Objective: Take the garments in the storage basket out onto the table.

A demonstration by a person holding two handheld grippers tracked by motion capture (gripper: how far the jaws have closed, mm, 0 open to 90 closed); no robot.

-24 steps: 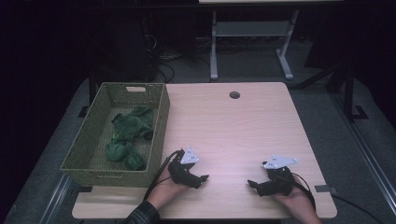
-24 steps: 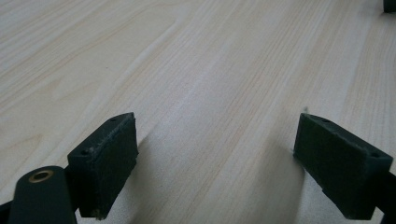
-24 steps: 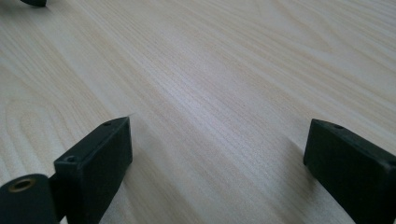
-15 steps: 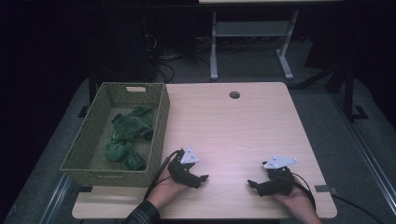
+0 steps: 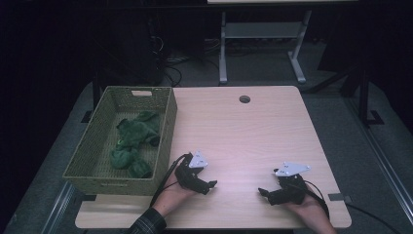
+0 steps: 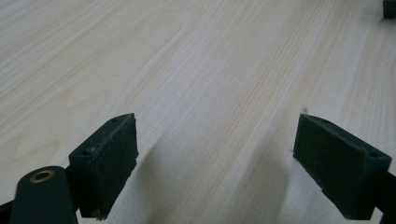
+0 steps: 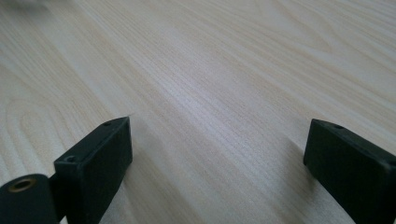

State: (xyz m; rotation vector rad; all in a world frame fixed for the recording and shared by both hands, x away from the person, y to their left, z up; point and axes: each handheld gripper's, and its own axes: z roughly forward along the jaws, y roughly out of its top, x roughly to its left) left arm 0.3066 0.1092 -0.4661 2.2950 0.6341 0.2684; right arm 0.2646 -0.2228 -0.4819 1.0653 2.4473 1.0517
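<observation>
Nearby, green cloths (image 5: 132,144) lie left of left claw (image 5: 210,185).

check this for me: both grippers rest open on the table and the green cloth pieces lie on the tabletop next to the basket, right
Not quite. In the high view the green cloth pieces lie inside the basket, not beside it. The left gripper and right gripper do rest open on the table.

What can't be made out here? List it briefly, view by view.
- High view: the green cloth pieces in the woven basket are too dim and small to count or identify.
- High view: the basket's near wall hides the part of its floor closest to the person.
- Left gripper view: a dark object is cut off by the top right corner.
</observation>
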